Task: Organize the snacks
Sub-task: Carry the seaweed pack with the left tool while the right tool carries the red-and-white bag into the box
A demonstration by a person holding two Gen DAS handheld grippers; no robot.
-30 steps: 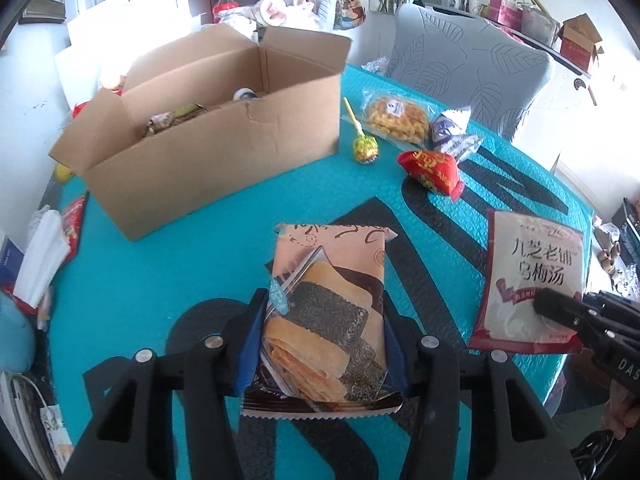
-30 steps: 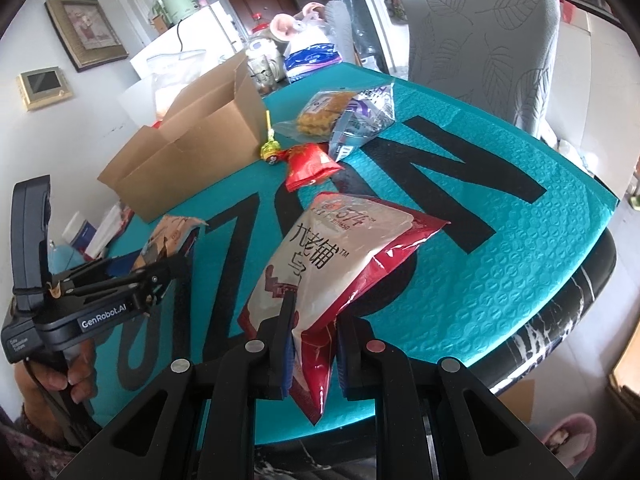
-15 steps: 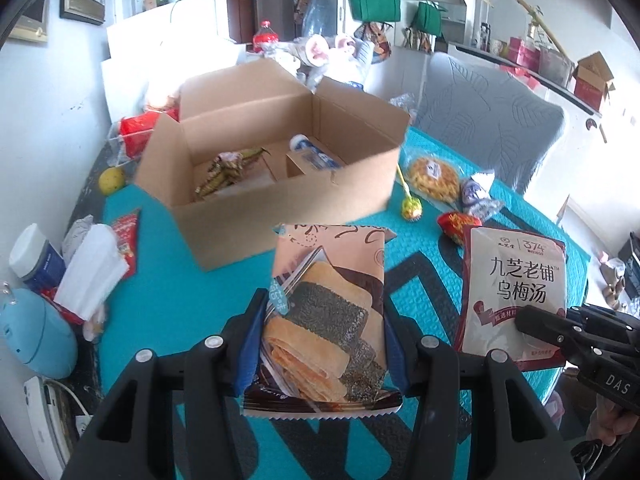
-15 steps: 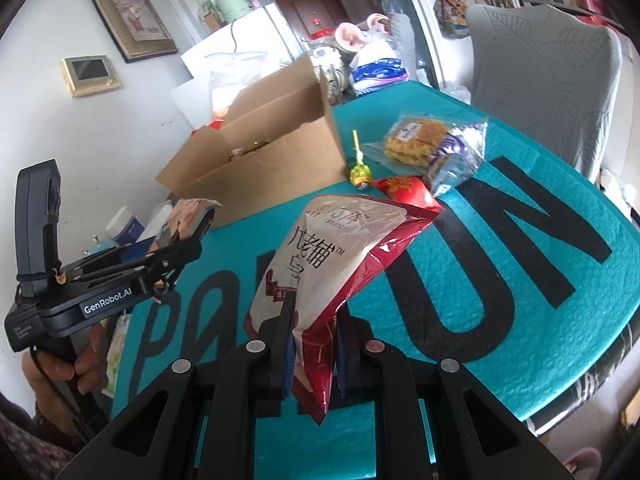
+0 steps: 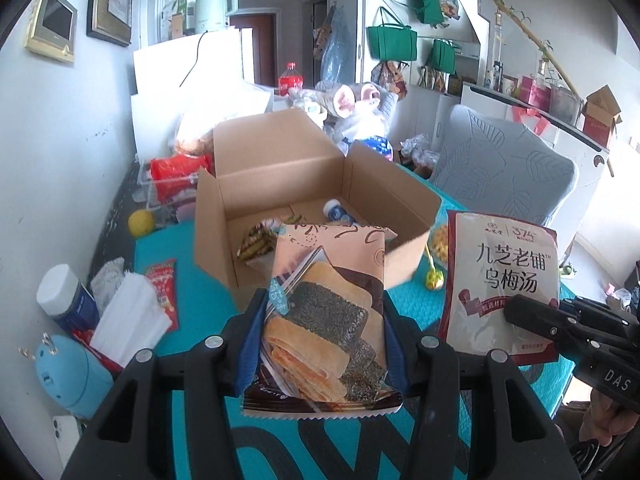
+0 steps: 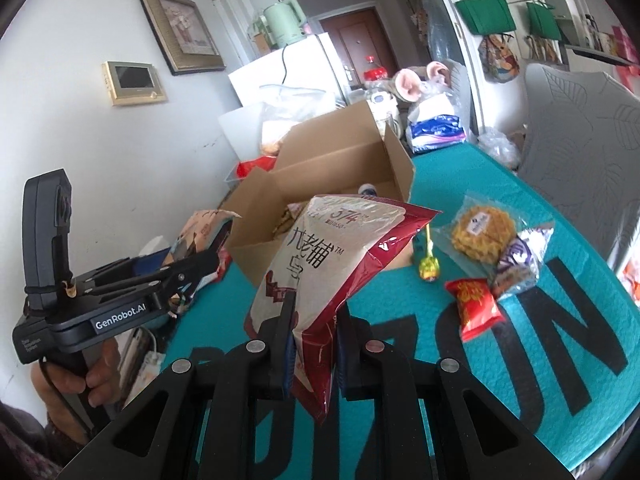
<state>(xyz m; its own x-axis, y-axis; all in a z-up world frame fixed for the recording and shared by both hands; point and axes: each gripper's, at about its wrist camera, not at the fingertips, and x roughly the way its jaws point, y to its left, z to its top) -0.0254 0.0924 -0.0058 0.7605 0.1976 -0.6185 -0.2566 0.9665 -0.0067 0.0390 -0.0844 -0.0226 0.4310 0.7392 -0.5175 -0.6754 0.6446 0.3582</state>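
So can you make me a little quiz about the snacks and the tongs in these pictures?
1. True or false: the cardboard box is shut.
2. Which packet do the right tongs hold? A) the pink cracker packet B) the white and red pouch C) the small red packet
3. Fill in: the lollipop lies on the ____ table cover.

Key: 1 false, its flaps stand open. 2 B; the left tongs hold the cracker packet. 3 teal.
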